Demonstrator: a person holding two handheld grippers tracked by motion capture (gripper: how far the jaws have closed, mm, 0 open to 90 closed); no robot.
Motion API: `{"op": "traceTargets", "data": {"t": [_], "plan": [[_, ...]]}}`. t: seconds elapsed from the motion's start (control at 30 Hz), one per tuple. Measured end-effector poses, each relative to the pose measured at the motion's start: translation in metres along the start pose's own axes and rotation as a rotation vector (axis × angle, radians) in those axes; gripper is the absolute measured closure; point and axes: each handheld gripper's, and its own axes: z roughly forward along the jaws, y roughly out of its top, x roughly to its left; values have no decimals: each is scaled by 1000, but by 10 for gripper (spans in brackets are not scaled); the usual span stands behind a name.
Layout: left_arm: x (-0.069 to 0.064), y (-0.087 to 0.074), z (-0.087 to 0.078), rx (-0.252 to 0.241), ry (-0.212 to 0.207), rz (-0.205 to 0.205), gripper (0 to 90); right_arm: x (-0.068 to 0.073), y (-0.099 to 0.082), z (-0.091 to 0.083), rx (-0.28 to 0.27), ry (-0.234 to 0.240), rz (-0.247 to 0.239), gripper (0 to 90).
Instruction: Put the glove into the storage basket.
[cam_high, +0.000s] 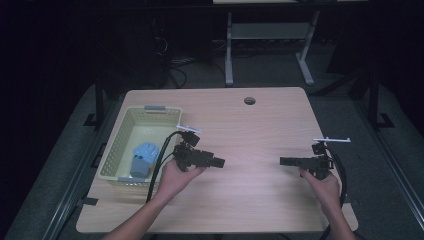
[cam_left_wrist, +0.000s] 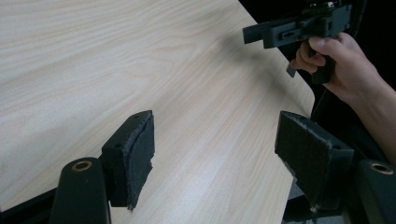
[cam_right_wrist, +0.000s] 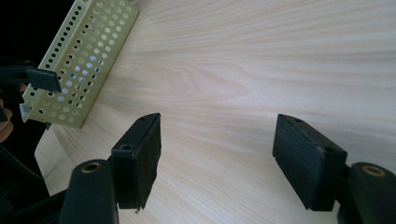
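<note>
My left gripper is held over the table's left half, right beside the basket, its jaws pointing right. My right gripper is held over the right half and points left, so the two face each other across bare wood. In the left gripper view its own jaws stand wide apart with only tabletop between them, and the right gripper shows farther off in a hand. The right gripper view likewise has open jaws with nothing between them. A blue object lies in the basket.
The pale yellow perforated basket stands at the table's left edge; its wall is at the upper left of the right gripper view. A round cable hole sits near the wooden table's far edge. A desk frame stands beyond.
</note>
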Motion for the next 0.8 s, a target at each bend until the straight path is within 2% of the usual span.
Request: {"op": "traceTargets", "data": {"t": [0.33, 0.5, 0.67, 0.8], "plan": [[-4, -15, 12, 13, -7, 19, 281, -6, -19, -7, 2, -10, -4, 314], [-6, -26, 23, 24, -16, 24, 281, -6, -32, -7, -13, -13, -36, 309], [-5, -38, 30, 24, -28, 17, 281, -4, -40, -11, -34, 9, -52, 300], [-3, -42, 33, 27, -36, 9, 280, -3, -44, -10, -31, 22, -60, 293]]}}
